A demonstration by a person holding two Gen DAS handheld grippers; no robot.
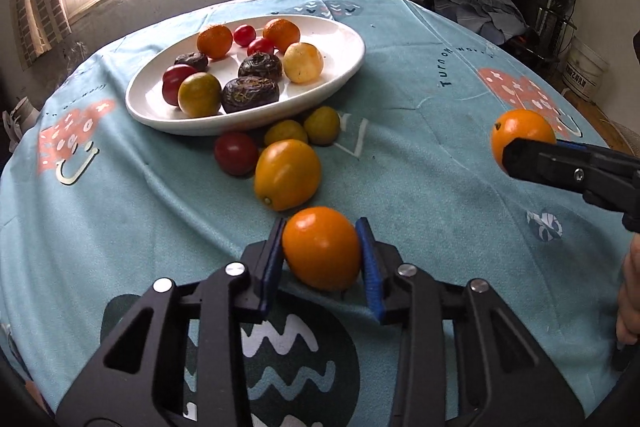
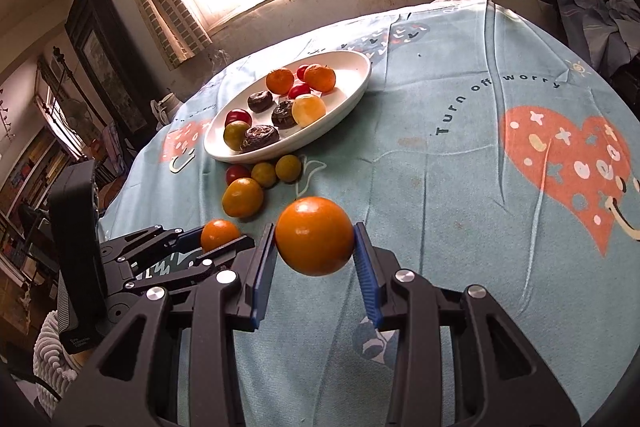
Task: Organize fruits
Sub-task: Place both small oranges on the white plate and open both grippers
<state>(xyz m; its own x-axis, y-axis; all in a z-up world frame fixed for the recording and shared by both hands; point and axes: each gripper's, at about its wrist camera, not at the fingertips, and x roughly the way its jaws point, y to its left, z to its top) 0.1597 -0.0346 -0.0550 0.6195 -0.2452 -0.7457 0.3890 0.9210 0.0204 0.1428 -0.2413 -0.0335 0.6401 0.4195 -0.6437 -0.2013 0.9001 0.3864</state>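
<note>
Below the plate (image 1: 248, 123), loose fruits (image 1: 280, 147) cluster against its rim.

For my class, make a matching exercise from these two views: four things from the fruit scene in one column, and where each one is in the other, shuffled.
Things:
1. Left gripper
2. Right gripper
3. Dark wrinkled fruit
4. Red tomato

Places or states:
A. On the tablecloth beside the plate
B. Shut on an orange lifted off the cloth
C. Inside the white plate
D. Shut on an orange fruit resting on the cloth

Pairs: 1-D, 2-B, 3-C, 4-A
</note>
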